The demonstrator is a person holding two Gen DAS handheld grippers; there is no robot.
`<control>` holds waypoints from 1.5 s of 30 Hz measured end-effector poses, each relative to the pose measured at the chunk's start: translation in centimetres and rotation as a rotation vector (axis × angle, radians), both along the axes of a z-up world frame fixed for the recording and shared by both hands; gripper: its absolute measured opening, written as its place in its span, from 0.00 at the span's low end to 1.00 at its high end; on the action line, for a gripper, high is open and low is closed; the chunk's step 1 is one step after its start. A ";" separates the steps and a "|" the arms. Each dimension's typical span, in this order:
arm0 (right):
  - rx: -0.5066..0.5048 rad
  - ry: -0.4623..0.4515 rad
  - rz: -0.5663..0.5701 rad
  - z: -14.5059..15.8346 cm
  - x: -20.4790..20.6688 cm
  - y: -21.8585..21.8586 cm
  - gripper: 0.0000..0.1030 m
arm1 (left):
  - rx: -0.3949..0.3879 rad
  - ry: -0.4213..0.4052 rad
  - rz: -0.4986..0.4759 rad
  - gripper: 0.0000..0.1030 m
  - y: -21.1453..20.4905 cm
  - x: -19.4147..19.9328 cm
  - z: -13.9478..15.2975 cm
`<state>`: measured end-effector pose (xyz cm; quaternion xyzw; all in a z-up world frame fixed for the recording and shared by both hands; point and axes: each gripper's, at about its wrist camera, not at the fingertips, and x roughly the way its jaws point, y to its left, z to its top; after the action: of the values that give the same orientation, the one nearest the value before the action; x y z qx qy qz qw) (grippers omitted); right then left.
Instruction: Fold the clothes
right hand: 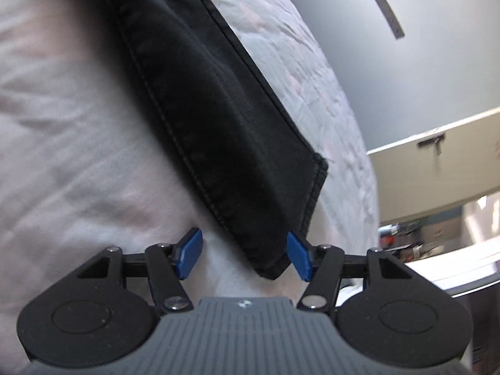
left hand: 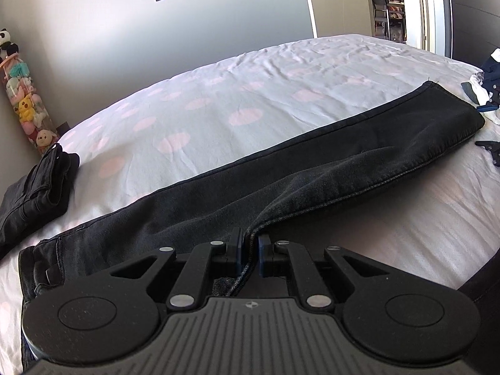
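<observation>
A pair of black jeans (left hand: 281,168) lies lengthwise across the bed, legs stacked, waist at the lower left and hems at the right. My left gripper (left hand: 250,243) is shut on the jeans' near edge at the crotch seam, with denim pinched between its blue pads. In the right wrist view the leg end of the jeans (right hand: 218,118) runs from the top down to the gripper. My right gripper (right hand: 243,251) is open, its blue pads (right hand: 189,253) on either side of the hem corner, not closed on it.
The bed has a white sheet with pink spots (left hand: 218,106). A folded black garment (left hand: 37,187) lies at the bed's left edge. A heap of dark blue and white clothes (left hand: 487,93) sits at the right. A column of plush toys (left hand: 28,106) stands by the wall.
</observation>
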<state>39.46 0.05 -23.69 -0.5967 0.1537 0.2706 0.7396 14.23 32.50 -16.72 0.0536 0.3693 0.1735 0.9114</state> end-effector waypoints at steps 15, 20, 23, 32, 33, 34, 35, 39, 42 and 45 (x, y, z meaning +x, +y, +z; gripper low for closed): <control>-0.213 -0.024 0.007 -1.4 3.2 0.2 0.14 | 0.016 0.312 -0.155 0.10 -1.9 1.1 -5.2; -0.213 -0.004 -0.062 -0.1 3.7 0.2 0.23 | -0.079 0.258 -0.126 0.13 -0.8 0.4 -4.7; -0.170 0.030 -0.152 2.2 4.2 -0.7 0.26 | -0.113 0.234 -0.144 0.26 -0.8 -0.8 -3.4; 0.067 0.160 -0.262 10.9 0.3 -4.6 0.30 | -0.092 0.189 -0.162 0.40 3.6 -7.5 5.1; 0.095 0.181 -0.273 11.7 -0.3 -5.1 0.30 | -0.062 0.200 -0.148 0.42 4.3 -8.5 6.0; 0.127 0.204 -0.286 12.4 -1.1 -5.4 0.30 | -0.036 0.213 -0.130 0.46 5.0 -9.6 6.8; 0.156 0.228 -0.297 12.9 -1.6 -5.5 0.30 | -0.011 0.227 -0.113 0.47 5.7 -10.7 7.5; 0.224 0.299 -0.325 13.7 -4.5 -6.1 0.30 | -0.070 0.243 -0.002 0.51 9.4 -14.7 8.1; 0.254 0.329 -0.329 14.4 -7.0 -6.7 0.31 | -0.119 0.252 0.083 0.55 12.2 -17.6 8.4; 0.265 0.337 -0.327 14.8 -8.8 -7.3 0.33 | -0.168 0.262 0.167 0.58 15.0 -20.6 8.8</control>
<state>30.67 -7.29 -8.92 -0.4084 0.3325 0.2609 0.8091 -6.36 47.51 -7.93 -0.0317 0.5013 0.2087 0.8392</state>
